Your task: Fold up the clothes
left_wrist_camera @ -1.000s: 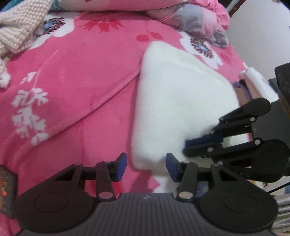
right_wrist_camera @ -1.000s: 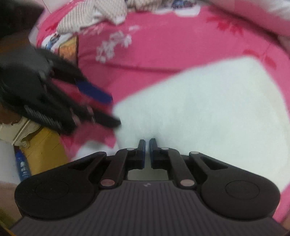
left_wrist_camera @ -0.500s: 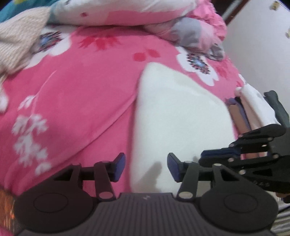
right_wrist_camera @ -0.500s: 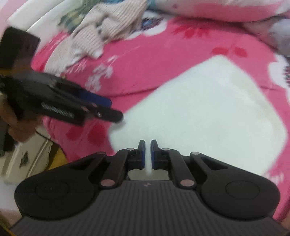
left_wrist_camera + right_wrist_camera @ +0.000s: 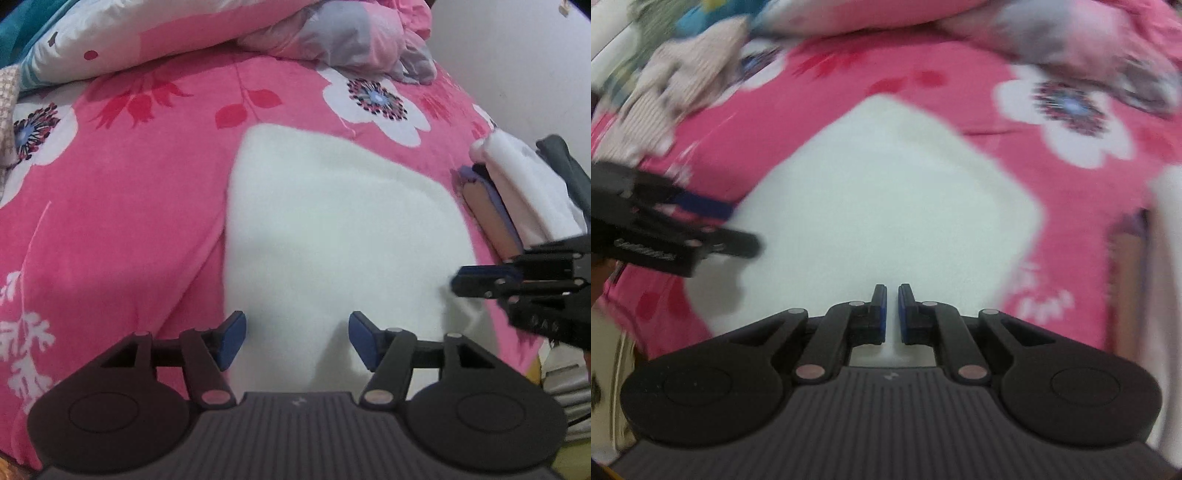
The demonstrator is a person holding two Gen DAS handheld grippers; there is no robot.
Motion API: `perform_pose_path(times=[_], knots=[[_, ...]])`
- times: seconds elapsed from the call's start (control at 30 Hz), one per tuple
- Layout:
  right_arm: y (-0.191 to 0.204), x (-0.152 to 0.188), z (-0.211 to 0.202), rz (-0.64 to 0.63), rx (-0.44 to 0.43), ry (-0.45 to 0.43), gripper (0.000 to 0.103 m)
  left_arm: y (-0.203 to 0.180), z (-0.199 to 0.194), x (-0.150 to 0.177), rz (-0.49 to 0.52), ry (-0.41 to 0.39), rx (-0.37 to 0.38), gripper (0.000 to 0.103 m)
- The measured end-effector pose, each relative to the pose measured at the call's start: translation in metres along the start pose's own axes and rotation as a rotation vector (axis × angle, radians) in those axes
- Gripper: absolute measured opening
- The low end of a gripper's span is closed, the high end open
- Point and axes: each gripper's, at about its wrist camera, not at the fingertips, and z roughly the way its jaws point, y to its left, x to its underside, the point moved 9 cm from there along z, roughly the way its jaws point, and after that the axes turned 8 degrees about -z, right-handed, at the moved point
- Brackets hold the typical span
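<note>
**Folded garment between two grippers**

Pink floral fleece blanket (image 5: 129, 206) beneath everything. Folded white fleece garment (image 5: 332, 229) lies ahead of both jaws. Left gripper (image 5: 297, 341): jaws apart, just been widening, empty. Right gripper (image 5: 892, 314): jaws nearly closed, empty.

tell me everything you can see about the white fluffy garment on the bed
The white garment looks like soft, fuzzy fleece, plain and unmarked. It lies flat on the pink floral bedspread, already folded into a compact, roughly four-sided shape with rounded corners and one clean straight edge on its left side in the left wrist view. No sleeves, collar or seams show. Neither gripper appears to hold it, though their shadows fall on its near edge. A stack of folded clothes sits apart to its right.
</note>
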Motion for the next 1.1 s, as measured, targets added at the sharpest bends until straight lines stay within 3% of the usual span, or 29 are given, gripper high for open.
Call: perform_pose_path(times=[0.23, 0.37, 0.5, 0.6, 0.77, 0.87, 1.0, 1.1], knots=[[-0.026, 0.008, 0.027, 0.123, -0.008, 0.017, 0.006, -0.006, 0.024, -0.023, -0.008, 0.043, -0.106, 0.069], [-0.032, -0.008, 0.006, 0.168, -0.001, -0.050, 0.006, -0.007, 0.025, -0.027, -0.024, 0.084, -0.150, 0.069], [-0.057, -0.016, 0.020, 0.207, 0.048, -0.077, 0.006, -0.010, 0.027, -0.028, -0.036, 0.114, -0.194, 0.069], [-0.070, -0.011, 0.044, 0.227, 0.047, -0.046, 0.006, -0.012, 0.029, -0.028, -0.044, 0.131, -0.216, 0.069], [-0.076, -0.031, 0.023, 0.246, 0.064, -0.111, 0.006, -0.015, 0.029, -0.028, -0.035, 0.139, -0.248, 0.069], [-0.086, -0.039, 0.030, 0.282, 0.070, -0.124, 0.007, -0.015, 0.029, -0.028, -0.027, 0.143, -0.255, 0.069], [-0.102, -0.033, 0.062, 0.393, 0.038, -0.080, 0.007, -0.016, 0.028, -0.028, -0.022, 0.142, -0.264, 0.069], [-0.110, -0.032, 0.069, 0.462, 0.014, -0.096, 0.007, -0.017, 0.028, -0.027, -0.012, 0.133, -0.273, 0.069]])
